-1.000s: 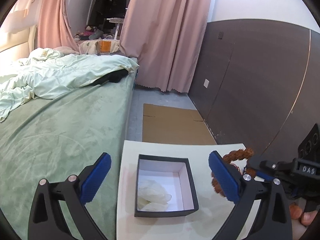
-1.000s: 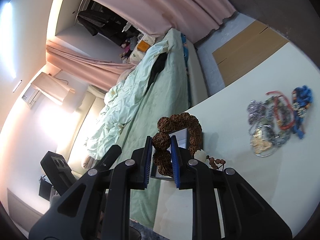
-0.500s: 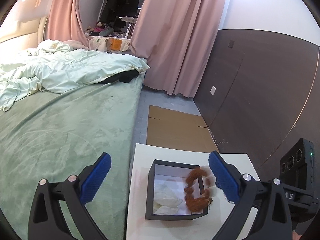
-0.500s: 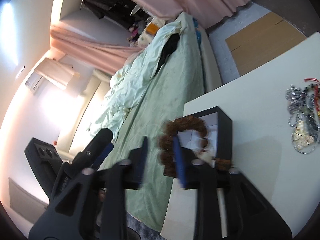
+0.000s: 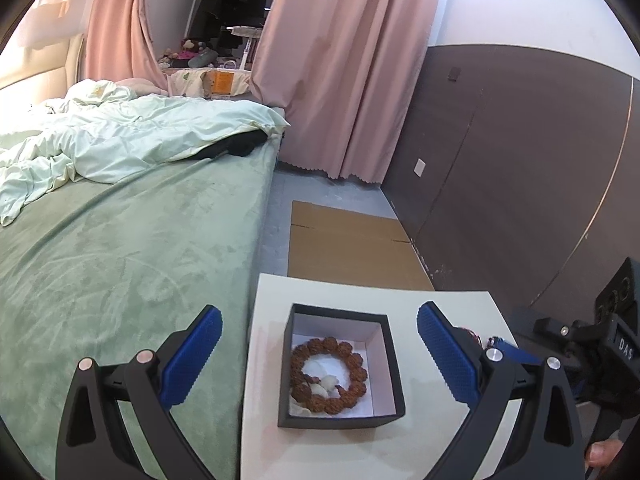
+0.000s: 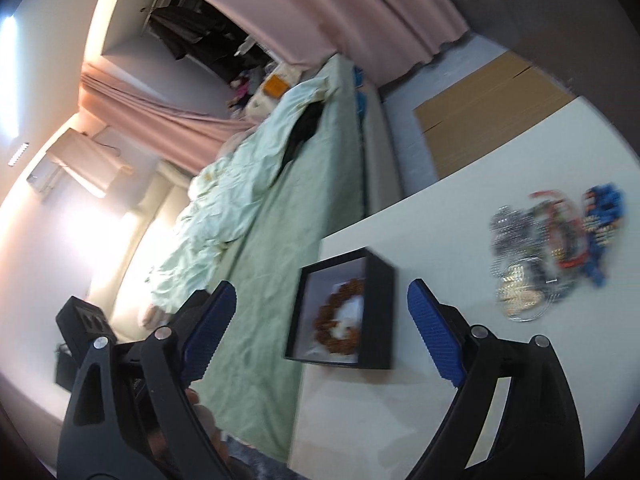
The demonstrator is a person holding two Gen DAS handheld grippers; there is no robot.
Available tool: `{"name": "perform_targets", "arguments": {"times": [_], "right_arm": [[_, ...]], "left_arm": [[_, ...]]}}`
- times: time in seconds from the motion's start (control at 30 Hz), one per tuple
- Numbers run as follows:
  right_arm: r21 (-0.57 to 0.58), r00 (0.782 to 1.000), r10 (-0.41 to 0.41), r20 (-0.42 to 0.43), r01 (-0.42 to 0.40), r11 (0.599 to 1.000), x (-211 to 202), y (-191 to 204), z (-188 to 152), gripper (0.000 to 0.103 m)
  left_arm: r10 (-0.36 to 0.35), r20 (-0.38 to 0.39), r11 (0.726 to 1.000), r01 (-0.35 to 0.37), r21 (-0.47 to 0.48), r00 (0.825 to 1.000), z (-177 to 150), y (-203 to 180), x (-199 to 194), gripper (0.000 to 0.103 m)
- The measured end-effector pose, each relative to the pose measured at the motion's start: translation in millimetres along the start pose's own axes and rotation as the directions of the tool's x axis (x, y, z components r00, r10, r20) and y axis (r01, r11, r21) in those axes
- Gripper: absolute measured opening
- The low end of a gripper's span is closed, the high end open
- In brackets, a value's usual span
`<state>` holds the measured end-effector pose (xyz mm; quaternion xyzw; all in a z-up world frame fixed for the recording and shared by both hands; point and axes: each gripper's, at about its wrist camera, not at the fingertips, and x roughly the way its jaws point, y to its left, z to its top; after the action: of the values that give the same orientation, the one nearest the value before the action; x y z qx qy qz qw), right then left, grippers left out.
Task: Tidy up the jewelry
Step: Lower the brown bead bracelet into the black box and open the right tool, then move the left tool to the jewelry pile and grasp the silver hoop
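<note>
Dropped — bead bracelet now lies in the black box near the table's left edge; right gripper opening wide, empty — left gripper gaping, empty.

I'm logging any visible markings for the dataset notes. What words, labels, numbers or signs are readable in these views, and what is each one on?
"DAS": white letters on the black body of the right tool, seen at the right edge of the left wrist view.
Orange label on the pale bag beyond the bed: print too small to read.
Nothing readable on the black jewelry box or anywhere in the blurred right wrist view.
</note>
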<state>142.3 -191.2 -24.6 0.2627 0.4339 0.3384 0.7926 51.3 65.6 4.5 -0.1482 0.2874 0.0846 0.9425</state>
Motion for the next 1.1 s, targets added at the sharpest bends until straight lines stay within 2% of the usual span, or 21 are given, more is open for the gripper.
{"name": "perform_targets", "arguments": {"times": [0.1,0.2,0.27,0.43,0.77,1.03,1.1], "right_arm": [[-0.002,0.997,-0.076,0.013,0.076,0.997,-11.9,-7.1,1.1,0.087],[0.0,0.989,-0.144,0.029,0.144,0.99,-20.9,-15.6,4.6,0.094],[0.009,0.984,-0.171,0.041,0.171,0.985,-28.9,-21.0,4.9,0.099],[0.044,0.972,-0.227,0.06,0.225,0.973,-43.9,-35.2,6.2,0.099],[0.13,0.941,-0.301,0.154,0.283,0.95,-86.2,-69.9,8.9,0.099],[0.15,0.931,-0.34,0.134,0.32,0.936,-102.3,-98.1,14.8,0.099],[0.156,0.935,-0.333,0.125,0.313,0.937,-105.9,-102.4,15.3,0.099]], "left_arm": [[-0.011,-0.02,1.0,0.011,0.007,1.0,-4.0,-8.2,3.3,0.095],[-0.041,-0.045,0.999,0.041,-0.002,0.998,-8.6,-15.1,7.9,0.095],[-0.059,-0.062,0.998,0.058,-0.006,0.996,-12.5,-21.6,10.8,0.095],[-0.08,-0.077,0.996,0.082,0.02,0.994,-21.7,-40.0,15.6,0.095],[-0.13,-0.091,0.986,0.138,0.089,0.987,-35.6,-81.2,24.9,0.095],[-0.167,-0.109,0.977,0.179,0.113,0.98,-45.3,-104.6,36.0,0.095],[-0.174,-0.121,0.974,0.189,0.125,0.977,-49.2,-110.7,39.3,0.095]]}}
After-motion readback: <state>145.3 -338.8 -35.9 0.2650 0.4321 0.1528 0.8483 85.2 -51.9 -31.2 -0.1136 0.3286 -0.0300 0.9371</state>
